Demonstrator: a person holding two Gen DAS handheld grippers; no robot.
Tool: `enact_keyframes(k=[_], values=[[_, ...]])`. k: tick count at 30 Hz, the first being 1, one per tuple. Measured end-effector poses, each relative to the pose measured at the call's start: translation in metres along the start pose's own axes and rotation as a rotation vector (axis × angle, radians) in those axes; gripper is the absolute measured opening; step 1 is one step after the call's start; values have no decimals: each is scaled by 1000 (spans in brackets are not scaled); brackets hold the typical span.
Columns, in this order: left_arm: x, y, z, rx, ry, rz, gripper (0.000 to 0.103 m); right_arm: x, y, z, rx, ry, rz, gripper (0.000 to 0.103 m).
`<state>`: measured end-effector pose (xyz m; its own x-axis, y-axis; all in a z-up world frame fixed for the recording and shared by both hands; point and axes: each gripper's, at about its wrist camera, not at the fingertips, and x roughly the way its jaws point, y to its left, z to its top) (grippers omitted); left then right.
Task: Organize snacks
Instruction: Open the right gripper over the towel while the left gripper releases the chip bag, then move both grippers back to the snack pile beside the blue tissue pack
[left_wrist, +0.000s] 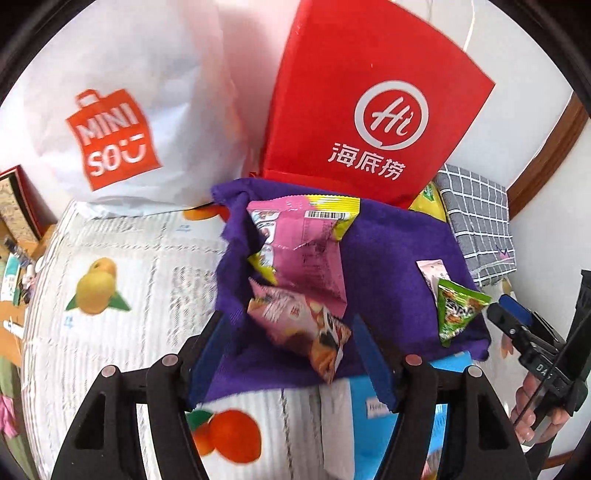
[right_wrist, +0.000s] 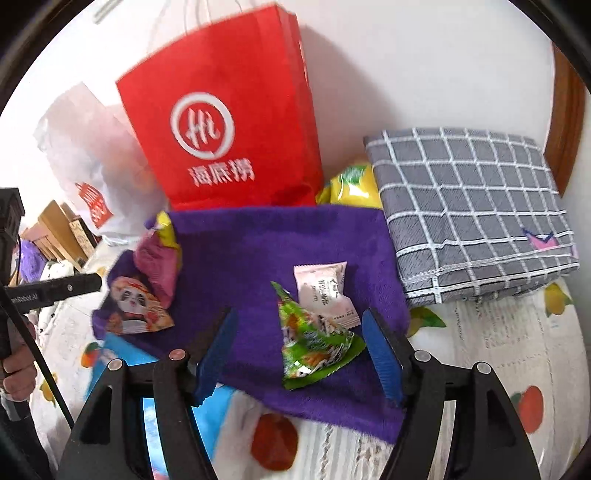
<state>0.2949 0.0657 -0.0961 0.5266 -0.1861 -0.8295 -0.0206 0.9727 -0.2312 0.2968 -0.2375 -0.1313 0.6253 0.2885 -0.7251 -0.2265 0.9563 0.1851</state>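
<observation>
Now | fruit-print cover (left_wrist: 110, 332) under purple towel (left_wrist: 388, 251) | both grippers apart, nothing clamped

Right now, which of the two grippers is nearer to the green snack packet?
Right. The right gripper has the green snack packet lying between its open fingers on the purple towel. The left gripper is off to the side, over the panda snack packet.

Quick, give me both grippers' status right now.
Left gripper: open, holding nothing; the panda snack packet lies loose between its fingers.
Right gripper: open, holding nothing; the green snack packet lies between its fingers.
</observation>
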Motion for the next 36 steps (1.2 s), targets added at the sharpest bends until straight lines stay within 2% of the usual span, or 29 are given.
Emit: enact_keyframes(k=[5,11,16,26,34,36], values=[[-25,1,-21,12,-27,14,67,-37,16,-13,-16,-38,-10,70],[-51,-4,-51,18,-47,-14,67,-79,34,-41,-41,-71,-71,70],[-66,-6,-81,24,-48,-34,67,-96,44,-72,-22,-39,8,70],[-79,12,-128,-4,-48,-65,67,-94,75,-135,-39,34,126,74],[-92,32,-155,-42,-70,-86,67,-71,106,-157,-154,43,124,75],[-93,34,-161,-43,-68,-93,67,-59,110,-160,-180,70,99,75]])
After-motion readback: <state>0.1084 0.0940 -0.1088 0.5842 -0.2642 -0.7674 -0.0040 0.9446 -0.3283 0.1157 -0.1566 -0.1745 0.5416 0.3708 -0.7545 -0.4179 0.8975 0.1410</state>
